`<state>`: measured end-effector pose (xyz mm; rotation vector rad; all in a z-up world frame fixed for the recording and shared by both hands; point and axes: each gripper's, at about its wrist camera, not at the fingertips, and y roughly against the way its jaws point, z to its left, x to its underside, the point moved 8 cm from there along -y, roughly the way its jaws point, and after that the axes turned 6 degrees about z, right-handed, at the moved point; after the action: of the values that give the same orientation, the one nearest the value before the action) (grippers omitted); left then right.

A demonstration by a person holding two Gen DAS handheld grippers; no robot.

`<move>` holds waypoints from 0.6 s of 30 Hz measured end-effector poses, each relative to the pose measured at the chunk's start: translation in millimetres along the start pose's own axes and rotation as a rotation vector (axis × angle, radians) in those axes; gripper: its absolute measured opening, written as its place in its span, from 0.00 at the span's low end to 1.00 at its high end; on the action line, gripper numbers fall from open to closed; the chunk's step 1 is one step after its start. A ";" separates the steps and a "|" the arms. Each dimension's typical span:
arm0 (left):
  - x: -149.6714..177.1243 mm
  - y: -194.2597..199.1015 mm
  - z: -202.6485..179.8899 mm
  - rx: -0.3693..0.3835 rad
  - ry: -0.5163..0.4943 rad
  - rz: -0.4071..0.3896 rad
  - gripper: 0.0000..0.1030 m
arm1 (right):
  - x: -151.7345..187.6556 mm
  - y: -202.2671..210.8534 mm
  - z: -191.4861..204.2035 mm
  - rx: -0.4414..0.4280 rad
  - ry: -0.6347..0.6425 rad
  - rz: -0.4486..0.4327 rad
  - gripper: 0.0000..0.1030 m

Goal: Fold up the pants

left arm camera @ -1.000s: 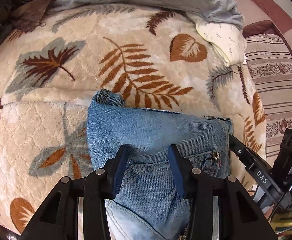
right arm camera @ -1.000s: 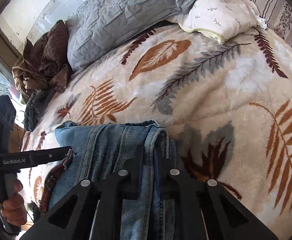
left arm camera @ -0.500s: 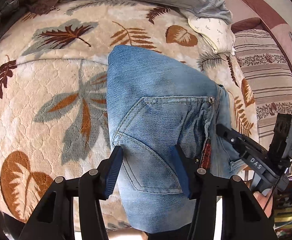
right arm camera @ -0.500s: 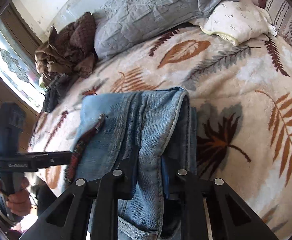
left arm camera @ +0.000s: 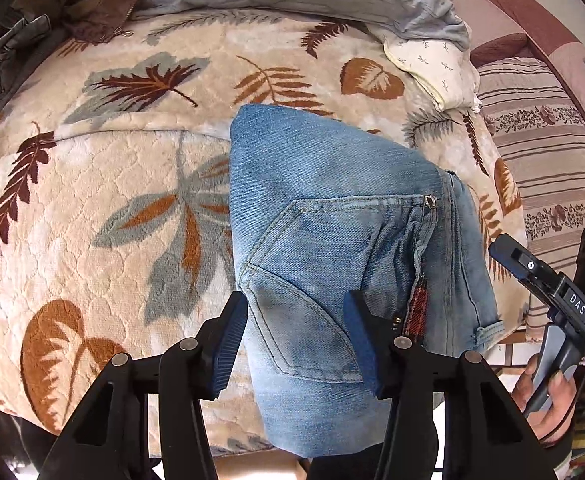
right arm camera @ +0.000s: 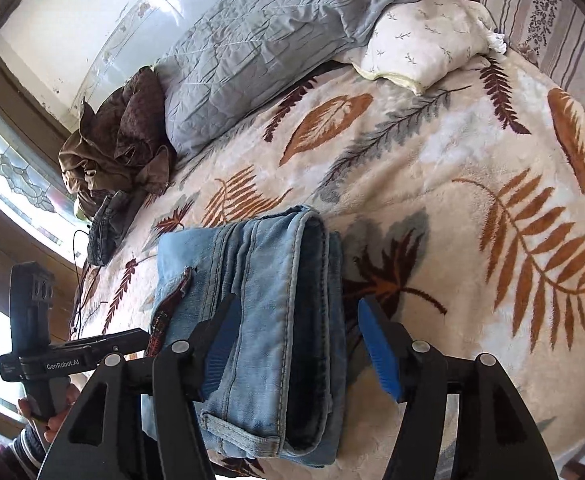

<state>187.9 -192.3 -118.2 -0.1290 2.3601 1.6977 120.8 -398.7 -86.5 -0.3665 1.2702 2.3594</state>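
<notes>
The folded blue pants (left arm camera: 332,216) lie on the leaf-print blanket (left arm camera: 104,184) at the near edge of the bed. My left hand-held gripper (left arm camera: 296,344) is let go, both pads off the cloth. My right hand-held gripper (right arm camera: 300,348) is opening, with the thick fold between its pads but not squeezed.

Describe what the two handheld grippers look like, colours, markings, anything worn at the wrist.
Both are black frames with round silver pivot bolts and ribbed blue pads on the fingers. Seen from the other side, the left gripper carries white "GenRobot.AI" lettering, and a dark striped cuff shows below its hand. The right gripper reads "DAS" in white, with a thin black cable alongside.
</notes>
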 end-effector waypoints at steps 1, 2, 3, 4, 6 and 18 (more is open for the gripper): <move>-1.6 2.3 2.0 0.001 0.000 0.001 0.48 | -1.3 -0.5 -2.1 -0.004 -0.011 0.000 0.65; -3.3 6.1 5.7 0.011 0.008 -0.004 0.48 | -2.1 -1.3 -4.3 -0.006 -0.017 0.000 0.65; -5.5 9.8 11.5 0.019 0.022 -0.012 0.48 | -2.5 -3.1 -6.3 -0.006 -0.020 0.005 0.68; -8.0 12.6 18.8 0.024 0.042 -0.017 0.49 | -2.5 -5.1 -7.8 -0.007 -0.022 0.009 0.70; -11.6 13.6 33.0 0.050 0.077 -0.012 0.49 | -1.7 -11.1 -9.3 -0.023 -0.031 0.025 0.70; -19.5 -30.6 32.9 0.245 0.183 0.125 0.52 | -4.3 -52.7 14.5 -0.055 0.023 0.068 0.66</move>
<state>217.5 -172.4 -151.8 -0.0996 2.7433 1.4874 150.0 -362.1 -114.9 -0.3741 1.2492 2.4578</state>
